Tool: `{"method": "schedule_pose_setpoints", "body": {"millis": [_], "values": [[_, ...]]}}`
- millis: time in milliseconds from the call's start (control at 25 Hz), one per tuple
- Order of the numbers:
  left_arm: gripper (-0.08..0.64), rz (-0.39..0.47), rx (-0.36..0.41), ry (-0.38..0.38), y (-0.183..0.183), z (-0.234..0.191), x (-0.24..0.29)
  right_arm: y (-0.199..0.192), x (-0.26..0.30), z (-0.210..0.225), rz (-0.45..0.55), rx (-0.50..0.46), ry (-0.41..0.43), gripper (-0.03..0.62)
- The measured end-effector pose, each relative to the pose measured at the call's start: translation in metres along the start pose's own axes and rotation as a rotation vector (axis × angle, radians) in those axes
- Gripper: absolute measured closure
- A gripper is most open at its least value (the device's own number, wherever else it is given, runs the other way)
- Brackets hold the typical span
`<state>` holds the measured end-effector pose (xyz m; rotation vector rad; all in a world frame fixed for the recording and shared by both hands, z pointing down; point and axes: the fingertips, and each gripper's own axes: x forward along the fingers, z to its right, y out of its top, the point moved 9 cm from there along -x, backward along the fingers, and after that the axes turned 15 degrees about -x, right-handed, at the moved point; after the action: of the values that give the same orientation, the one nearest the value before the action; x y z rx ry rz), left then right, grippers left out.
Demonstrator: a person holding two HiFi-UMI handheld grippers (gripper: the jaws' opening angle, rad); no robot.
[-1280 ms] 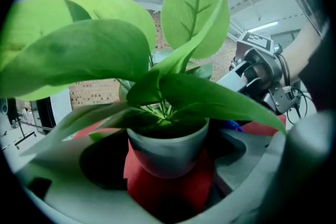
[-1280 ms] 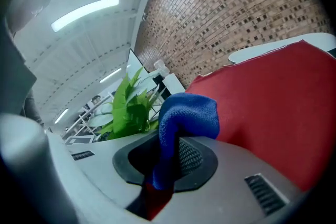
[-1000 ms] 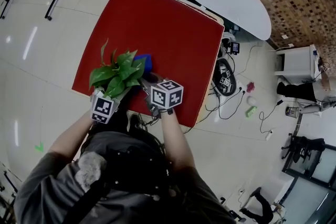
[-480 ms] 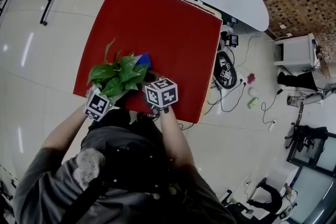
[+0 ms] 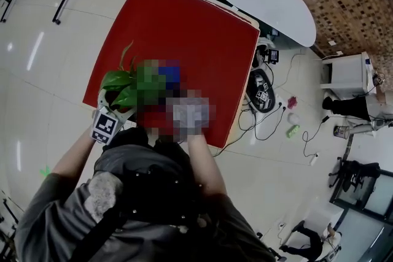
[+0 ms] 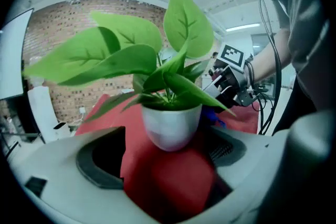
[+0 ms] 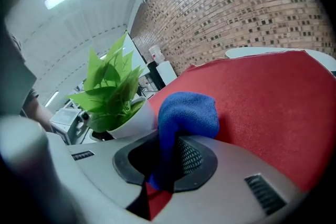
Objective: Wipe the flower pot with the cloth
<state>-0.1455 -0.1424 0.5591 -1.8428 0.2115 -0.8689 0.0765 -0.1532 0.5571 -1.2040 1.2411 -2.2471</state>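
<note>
No legible text, brand, number or sign appears in any view. The only printed patterns are black-and-white square markers, and these carry no characters. One marker faces the head view on the left cube [image 5: 104, 126]. One faces the left gripper view on the right cube [image 6: 232, 55]. Further markers sit on a dark device [image 5: 263, 90] lying on the floor beside the tabletop [image 5: 184, 27].

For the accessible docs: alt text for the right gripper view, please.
The right gripper is shut on a bunched blue cloth that bulges up from between its jaws. Close beside it, at the picture's left, stands a white flower pot with a leafy green plant, on a red table cover, with a brick wall behind.
</note>
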Motion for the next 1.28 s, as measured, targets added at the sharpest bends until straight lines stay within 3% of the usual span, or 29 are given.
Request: {"method": "schedule_pose_setpoints", "body": {"millis": [80,160,280,720,960,1120,1280], "values": [[0.083,-0.011,-0.082,0.064,-0.011,0.008,-0.010,0.000,-0.006,0.000,-0.004,-0.020,0.039,0.517],[0.083,-0.002,-0.115,0.101,-0.012,0.022,-0.015,0.000,-0.012,-0.001,-0.009,-0.041,0.068,0.517],[0.083,0.053,-0.136,0.161,-0.002,0.043,-0.011,-0.004,-0.023,0.000,-0.009,-0.046,0.083,0.517],[0.074,0.190,-0.409,0.489,0.029,0.075,0.028,-0.019,-0.052,0.015,-0.024,-0.046,0.132,0.517],[0.085,0.218,-0.336,0.589,0.034,0.069,0.039,-0.022,-0.059,0.027,-0.026,-0.057,0.150,0.517],[0.095,0.213,-0.282,0.539,0.036,0.064,0.036,-0.014,-0.057,0.027,-0.021,-0.067,0.155,0.517],[0.098,0.191,-0.209,0.434,0.034,0.062,0.035,-0.005,-0.053,0.026,-0.001,-0.079,0.159,0.517]]}}
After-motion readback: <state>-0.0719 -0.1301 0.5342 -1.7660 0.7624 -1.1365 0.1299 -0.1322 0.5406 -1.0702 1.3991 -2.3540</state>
